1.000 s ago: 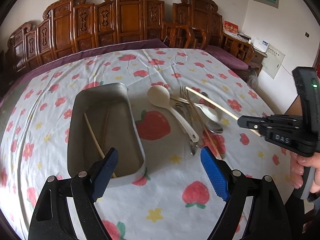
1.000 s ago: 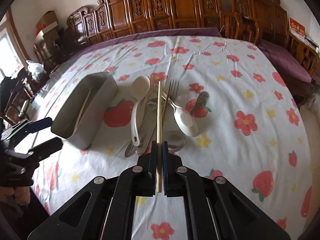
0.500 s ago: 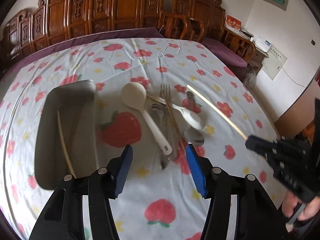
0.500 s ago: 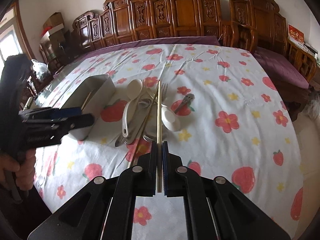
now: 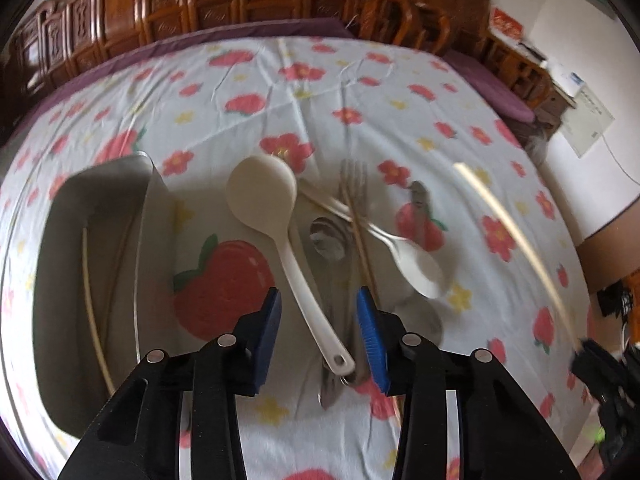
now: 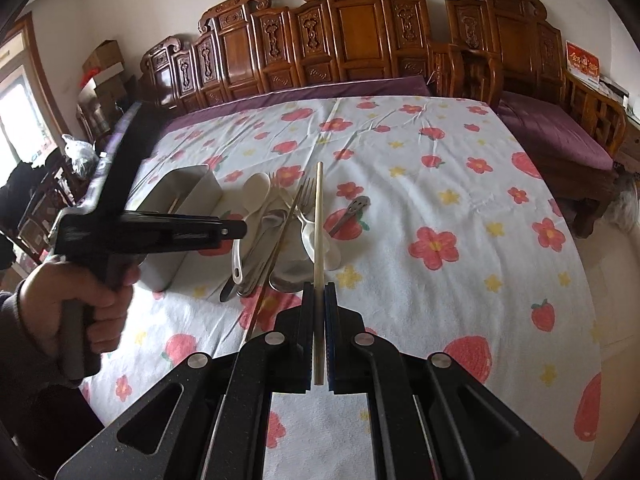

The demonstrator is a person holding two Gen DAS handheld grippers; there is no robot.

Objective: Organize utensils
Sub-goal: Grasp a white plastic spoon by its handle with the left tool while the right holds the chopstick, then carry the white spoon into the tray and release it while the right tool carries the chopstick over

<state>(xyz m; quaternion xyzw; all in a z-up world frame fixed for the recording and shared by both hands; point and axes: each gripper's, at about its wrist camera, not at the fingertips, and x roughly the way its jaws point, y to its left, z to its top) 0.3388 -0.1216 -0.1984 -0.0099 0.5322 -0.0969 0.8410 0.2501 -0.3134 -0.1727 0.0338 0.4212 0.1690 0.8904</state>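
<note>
While you work over a table (image 6: 460,184) under a white cloth printed with strawberries and flowers, carved wooden chairs (image 6: 352,36) line the wall behind it, and a purple-cushioned bench (image 6: 556,128) runs down the right.

Your left gripper (image 5: 318,334) has come across from the metal tray (image 5: 102,248) to the utensil pile since a second ago. Its jaws have just been closing from wide to a narrow gap, and the handle of the white plastic spoon (image 5: 276,224) now lies between the blue pads (image 5: 370,338). Whether those pads press it I cannot tell through the blur. Your right gripper (image 6: 319,338) stays clamped on a pale chopstick (image 6: 319,240), as it was before.

Beside the spoon lie a fork (image 5: 354,184), a metal spoon (image 5: 416,264) and a darker chopstick (image 5: 362,240), all heaped together just right of the tray.

Only the left wrist view looks down into the tray, where one chopstick (image 5: 90,300) lies along the floor. Only the right wrist view shows your hand (image 6: 80,300) around the left gripper's grip, a slotted utensil (image 6: 352,212) lying apart on a strawberry, and boxes (image 6: 106,68) stacked by the window.
</note>
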